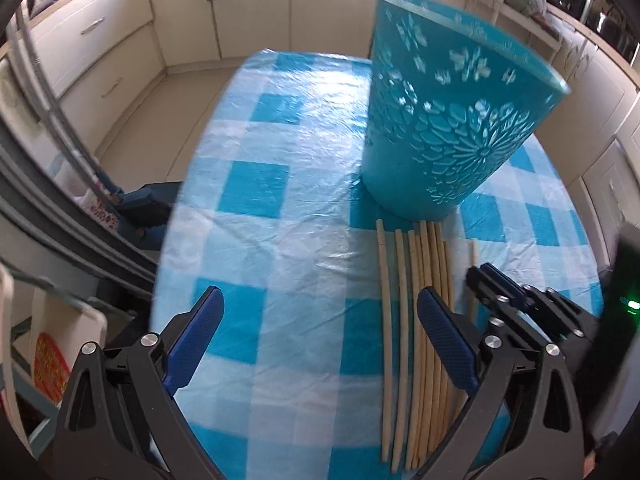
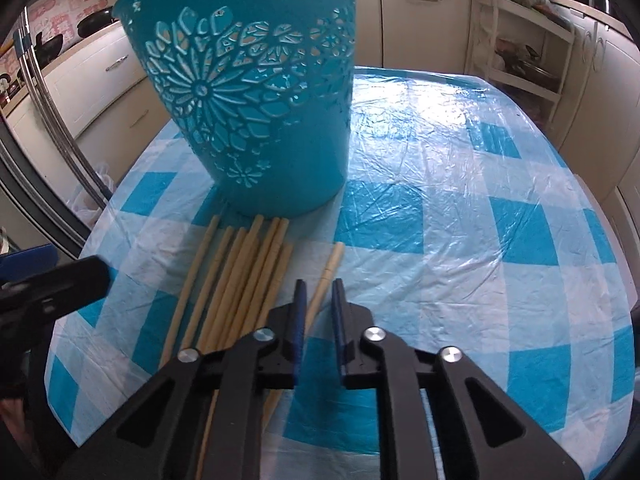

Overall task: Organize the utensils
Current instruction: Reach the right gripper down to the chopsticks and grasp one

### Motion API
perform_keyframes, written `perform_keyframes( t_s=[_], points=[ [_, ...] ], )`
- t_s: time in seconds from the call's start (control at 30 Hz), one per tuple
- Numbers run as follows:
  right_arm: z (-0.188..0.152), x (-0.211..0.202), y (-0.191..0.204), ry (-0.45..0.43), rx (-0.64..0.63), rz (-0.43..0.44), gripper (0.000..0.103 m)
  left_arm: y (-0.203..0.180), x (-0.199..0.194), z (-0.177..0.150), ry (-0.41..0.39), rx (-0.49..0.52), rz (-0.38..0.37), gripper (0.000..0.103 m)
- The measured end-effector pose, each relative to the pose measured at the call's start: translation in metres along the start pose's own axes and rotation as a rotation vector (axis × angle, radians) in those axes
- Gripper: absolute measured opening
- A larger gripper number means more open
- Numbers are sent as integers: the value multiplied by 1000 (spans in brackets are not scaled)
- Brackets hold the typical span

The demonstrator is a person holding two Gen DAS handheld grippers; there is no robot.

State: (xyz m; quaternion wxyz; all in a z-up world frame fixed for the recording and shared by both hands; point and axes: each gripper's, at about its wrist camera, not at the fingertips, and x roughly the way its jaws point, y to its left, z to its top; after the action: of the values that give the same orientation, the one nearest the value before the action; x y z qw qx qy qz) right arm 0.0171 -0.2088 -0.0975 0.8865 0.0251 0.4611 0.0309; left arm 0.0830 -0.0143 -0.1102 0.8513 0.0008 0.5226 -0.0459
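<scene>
A tall teal cut-out basket (image 1: 448, 120) (image 2: 256, 100) stands upright on the blue checked tablecloth (image 1: 280, 200) (image 2: 460, 240). Several pale wooden chopsticks (image 1: 416, 280) (image 2: 240, 276) lie side by side in front of its base. One chopstick (image 2: 330, 266) (image 1: 473, 260) lies apart on their right. My right gripper (image 2: 319, 286) (image 1: 486, 276) is shut on this single chopstick, low over the cloth. My left gripper (image 1: 320, 294) is open wide with nothing between its fingers; its right finger hangs over the bundle, and part of it shows at the left edge (image 2: 52, 284) of the right wrist view.
The table's left edge (image 1: 172, 240) drops to a tiled floor with a blue object (image 1: 148, 208) beside it. Cream kitchen cabinets (image 1: 100, 40) ring the room. A white open rack (image 2: 520, 40) with pots stands behind the table at the right.
</scene>
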Motion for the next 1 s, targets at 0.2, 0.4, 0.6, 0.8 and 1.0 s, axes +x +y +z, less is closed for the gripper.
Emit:
perform_keyframes(
  t_s=[0.2,0.4,0.6,0.8,1.0],
  points=[
    [4,2,-22,13,3,58,7,-15,34,6,46,23,18,81],
    [5,5,-34,8,30,97,7,-22,54,9,62,42,56,67],
    [2,13,-31,8,39,129,7,-33,52,15,43,74,37,36],
    [-4,18,-23,14,69,185,6,-42,50,15,59,126,-17,5],
    [-7,23,-27,-17,76,213,6,-15,19,7,64,62,-139,5]
  ],
)
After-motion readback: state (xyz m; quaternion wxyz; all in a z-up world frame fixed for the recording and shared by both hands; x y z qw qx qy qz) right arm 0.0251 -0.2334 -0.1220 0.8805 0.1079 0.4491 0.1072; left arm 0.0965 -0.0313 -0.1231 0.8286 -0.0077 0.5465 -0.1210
